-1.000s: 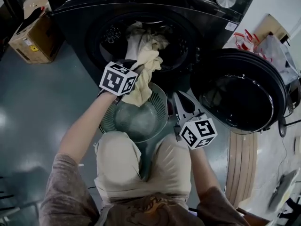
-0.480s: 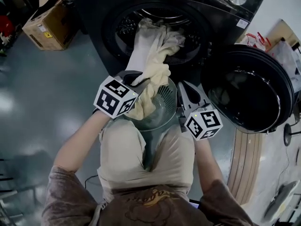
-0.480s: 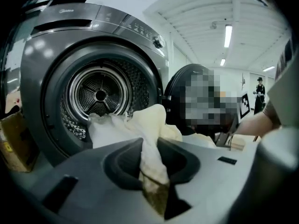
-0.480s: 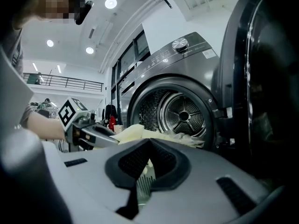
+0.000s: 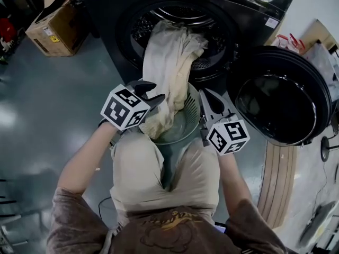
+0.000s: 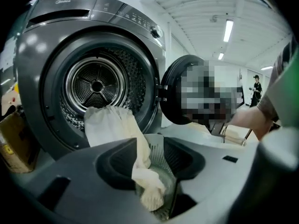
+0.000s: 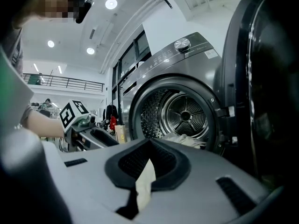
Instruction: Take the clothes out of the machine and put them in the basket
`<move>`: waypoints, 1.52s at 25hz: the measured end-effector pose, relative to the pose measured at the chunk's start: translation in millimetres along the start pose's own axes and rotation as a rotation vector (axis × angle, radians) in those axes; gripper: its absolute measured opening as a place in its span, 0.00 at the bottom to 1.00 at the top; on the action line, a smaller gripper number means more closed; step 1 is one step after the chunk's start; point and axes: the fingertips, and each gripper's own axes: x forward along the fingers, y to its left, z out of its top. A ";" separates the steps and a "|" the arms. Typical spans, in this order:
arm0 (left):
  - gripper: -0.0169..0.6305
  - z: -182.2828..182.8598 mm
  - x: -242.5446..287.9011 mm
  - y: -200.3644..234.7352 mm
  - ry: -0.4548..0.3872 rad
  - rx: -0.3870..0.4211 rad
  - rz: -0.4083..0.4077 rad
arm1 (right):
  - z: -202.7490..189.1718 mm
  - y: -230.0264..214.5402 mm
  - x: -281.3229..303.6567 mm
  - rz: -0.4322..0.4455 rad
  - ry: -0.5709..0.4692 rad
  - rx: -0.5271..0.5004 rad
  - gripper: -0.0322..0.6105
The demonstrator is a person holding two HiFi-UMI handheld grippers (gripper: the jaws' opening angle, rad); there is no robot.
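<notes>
Hauled cream garment further out of washer drum since second ago; hanging now from drum mouth, lower end bunched in basket. Just been opening left gripper: jaws apart, cloth loose between, no longer pinched. Keeping right gripper beside basket rim, jaws together, nothing evidently held. Reads as drop-off begun; still need to pull upper half clear of drum
</notes>
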 end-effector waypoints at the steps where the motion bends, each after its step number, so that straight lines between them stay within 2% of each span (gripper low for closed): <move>1: 0.32 1.5 0.5 3.0 -0.006 0.000 0.008 | 0.2 -0.6 -0.4 -0.004 0.000 0.001 0.05; 4: 0.38 9.7 5.9 17.0 -0.043 -0.017 0.046 | 1.3 -2.8 -1.8 -0.012 0.000 0.004 0.05; 7: 0.48 20.7 20.6 35.0 -0.078 -0.016 0.083 | 1.6 -5.0 -2.7 -0.021 0.001 0.003 0.05; 13: 0.64 38.2 77.6 76.8 -0.112 -0.003 0.128 | -3.0 -9.7 -5.8 -0.050 0.013 0.000 0.05; 21: 0.69 51.5 165.7 135.4 -0.061 -0.030 0.155 | -5.0 -16.0 -10.9 -0.092 0.034 -0.009 0.05; 27: 0.71 62.1 208.8 174.0 -0.004 -0.048 0.206 | -11.8 -19.7 -15.3 -0.116 0.054 -0.009 0.05; 32: 0.71 56.0 236.8 184.8 0.082 -0.027 0.198 | -16.3 -26.7 -18.1 -0.146 0.066 0.000 0.05; 35: 0.71 50.7 246.1 186.5 0.090 -0.055 0.175 | -15.7 -31.6 -19.7 -0.160 0.065 0.001 0.05; 38: 0.71 53.2 247.9 185.4 0.093 -0.050 0.162 | -17.1 -35.1 -20.1 -0.167 0.064 0.002 0.05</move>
